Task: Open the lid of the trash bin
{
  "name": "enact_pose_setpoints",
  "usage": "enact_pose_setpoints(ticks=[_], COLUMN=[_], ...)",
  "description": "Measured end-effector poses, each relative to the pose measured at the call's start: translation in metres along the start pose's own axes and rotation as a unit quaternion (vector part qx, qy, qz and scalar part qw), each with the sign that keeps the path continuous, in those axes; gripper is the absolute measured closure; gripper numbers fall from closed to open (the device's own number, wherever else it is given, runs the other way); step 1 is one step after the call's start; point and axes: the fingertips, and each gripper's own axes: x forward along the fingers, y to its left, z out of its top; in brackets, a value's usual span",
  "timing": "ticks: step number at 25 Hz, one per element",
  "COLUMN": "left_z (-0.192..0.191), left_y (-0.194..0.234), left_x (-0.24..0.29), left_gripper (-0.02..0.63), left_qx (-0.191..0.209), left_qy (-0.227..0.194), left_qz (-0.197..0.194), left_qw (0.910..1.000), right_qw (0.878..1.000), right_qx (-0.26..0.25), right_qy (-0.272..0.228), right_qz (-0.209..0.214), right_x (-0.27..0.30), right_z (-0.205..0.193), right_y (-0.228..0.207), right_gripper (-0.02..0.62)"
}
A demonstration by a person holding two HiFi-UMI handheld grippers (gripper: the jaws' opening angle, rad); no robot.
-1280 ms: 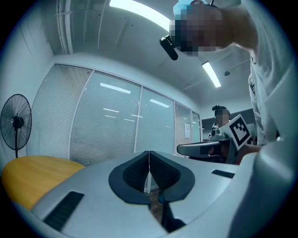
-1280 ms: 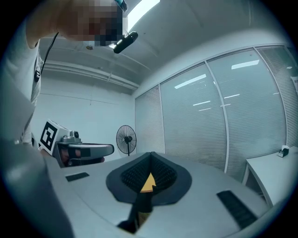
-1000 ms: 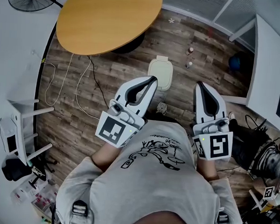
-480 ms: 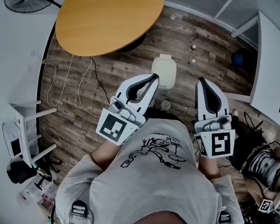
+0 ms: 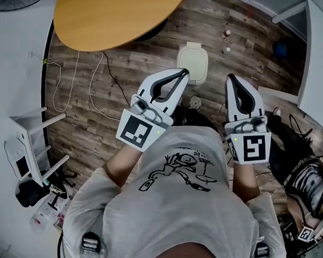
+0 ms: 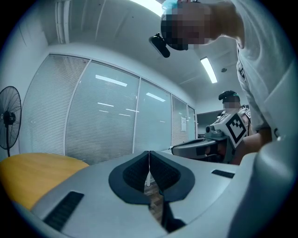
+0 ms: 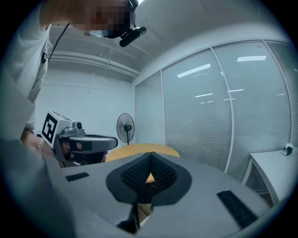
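Both grippers are held out in front of the person, over the wood floor. Left gripper: jaws pressed together, nothing between them. Right gripper is the same, closed tight and empty.

The trash bin stands on the floor at the far side, between the two grippers and right of the round table. From overhead the left gripper's tips overlap the bin's near-left edge — can't tell if they touch. The lid looks flat, probably closed, though the steep top-down view makes that hard to confirm. Two small bottles stand just right of the bin.
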Motion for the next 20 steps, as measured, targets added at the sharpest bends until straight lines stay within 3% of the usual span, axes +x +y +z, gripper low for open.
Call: enact_pose_setpoints(ticks=[20], left_z=[-0.169], left_y=[0.011], left_x=[0.04], left_gripper=[0.586], left_qx=[-0.011], left_qy=[0.06], left_qz=[-0.039], left_qw=[0.9974], right_qw=[0.992], right_qx=[0.017], right_qy=[0.124], right_qz=[0.001], right_x=[0.051], right_z=[-0.188], right_y=[-0.001], right_gripper=[0.588])
